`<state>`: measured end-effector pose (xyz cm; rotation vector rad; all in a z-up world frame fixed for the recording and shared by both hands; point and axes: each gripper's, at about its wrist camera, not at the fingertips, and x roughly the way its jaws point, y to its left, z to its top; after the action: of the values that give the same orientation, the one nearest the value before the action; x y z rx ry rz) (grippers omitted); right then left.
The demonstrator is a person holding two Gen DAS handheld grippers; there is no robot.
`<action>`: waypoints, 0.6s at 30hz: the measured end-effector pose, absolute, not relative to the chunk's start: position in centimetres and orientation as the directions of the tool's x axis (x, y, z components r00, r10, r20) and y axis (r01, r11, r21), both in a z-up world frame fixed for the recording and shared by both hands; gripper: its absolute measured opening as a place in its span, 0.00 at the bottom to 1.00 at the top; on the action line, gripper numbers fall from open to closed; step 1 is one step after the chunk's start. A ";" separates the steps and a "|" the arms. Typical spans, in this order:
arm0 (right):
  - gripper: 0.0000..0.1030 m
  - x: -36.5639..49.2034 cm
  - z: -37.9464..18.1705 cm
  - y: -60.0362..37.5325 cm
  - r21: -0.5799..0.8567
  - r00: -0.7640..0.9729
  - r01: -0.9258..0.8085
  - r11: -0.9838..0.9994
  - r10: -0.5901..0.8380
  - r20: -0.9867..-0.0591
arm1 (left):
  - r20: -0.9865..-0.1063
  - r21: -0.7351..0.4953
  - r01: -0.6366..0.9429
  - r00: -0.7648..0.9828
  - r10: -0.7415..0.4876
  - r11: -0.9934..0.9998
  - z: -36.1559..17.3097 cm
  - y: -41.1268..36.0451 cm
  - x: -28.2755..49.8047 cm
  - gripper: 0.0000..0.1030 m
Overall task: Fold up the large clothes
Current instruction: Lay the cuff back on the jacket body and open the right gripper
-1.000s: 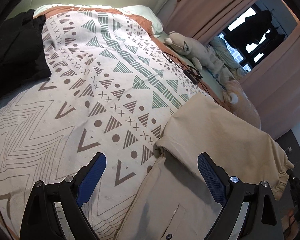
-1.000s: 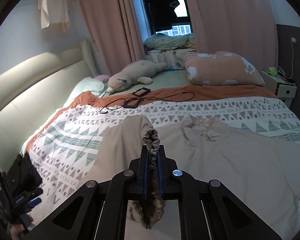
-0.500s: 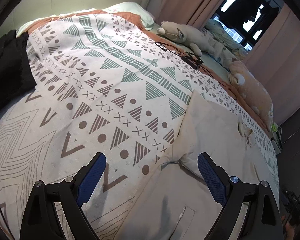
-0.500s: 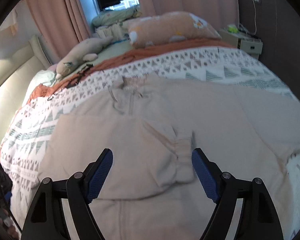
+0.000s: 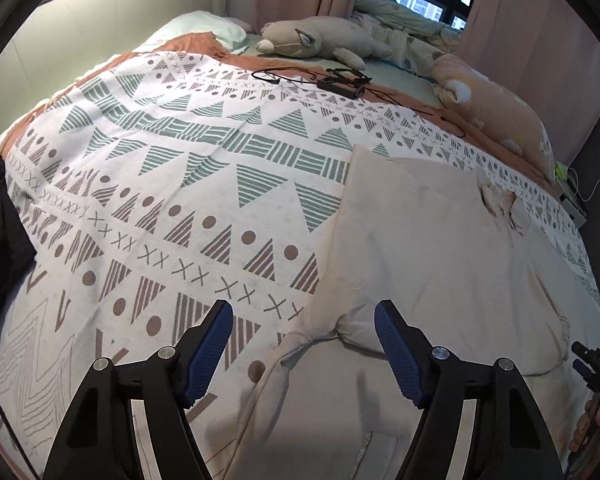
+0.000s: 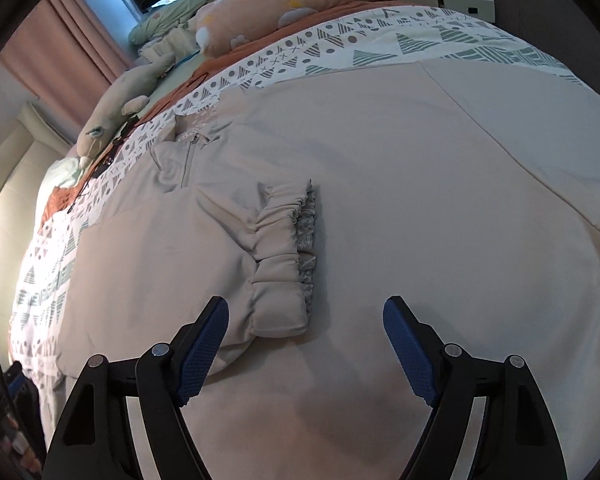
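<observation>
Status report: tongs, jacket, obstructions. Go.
Right tongs open, empty. Left tongs closing, nothing gripped. Beige jacket flat on bed, one sleeve cuff folded across its front. Nothing in the way.

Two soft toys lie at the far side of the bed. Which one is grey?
The grey one is the long plush animal nearer the cream headboard. The other, the plush cushion nearer the pink curtain, is peach-orange with white patches.

Left gripper (image 5: 303,346): pointed steeply downward, blue-padded fingers (image 5: 210,350) apart and closing, nothing pressed between the pads. Right gripper (image 6: 305,350): likewise angled down, its jaws spread wide, pads clear of any contact. Fingers of a hand (image 5: 594,432) show at the right edge of the left wrist view, wrapped around a dark handle.
</observation>
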<state>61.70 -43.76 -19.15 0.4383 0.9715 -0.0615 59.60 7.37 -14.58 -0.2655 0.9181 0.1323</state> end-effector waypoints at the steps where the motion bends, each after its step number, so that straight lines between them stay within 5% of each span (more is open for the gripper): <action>1: 0.78 61.8 -19.4 -43.7 0.335 0.566 0.241 0.911 0.148 -0.811 | -0.810 -0.155 -0.226 0.587 0.008 0.962 -15.3 7.3 59.7 0.72; 7: 0.71 62.9 -20.6 -43.1 0.336 0.558 0.221 0.916 0.164 -0.814 | -0.866 -0.115 -0.228 0.500 0.015 0.967 -18.4 7.5 60.7 0.62; 10: 0.58 63.6 -20.7 -42.2 0.341 0.554 0.199 0.919 0.182 -0.813 | -0.895 -0.052 -0.202 0.445 0.044 0.978 -20.1 6.9 61.0 0.45; 18: 0.54 65.0 -20.7 -39.3 0.324 0.537 0.155 0.933 0.196 -0.820 | -0.896 -0.033 -0.244 0.437 0.079 0.969 -21.6 8.7 61.8 0.44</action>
<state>64.96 -39.34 -20.70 0.3833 1.0104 0.0251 61.80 8.74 -21.59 -0.1666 1.1021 0.2023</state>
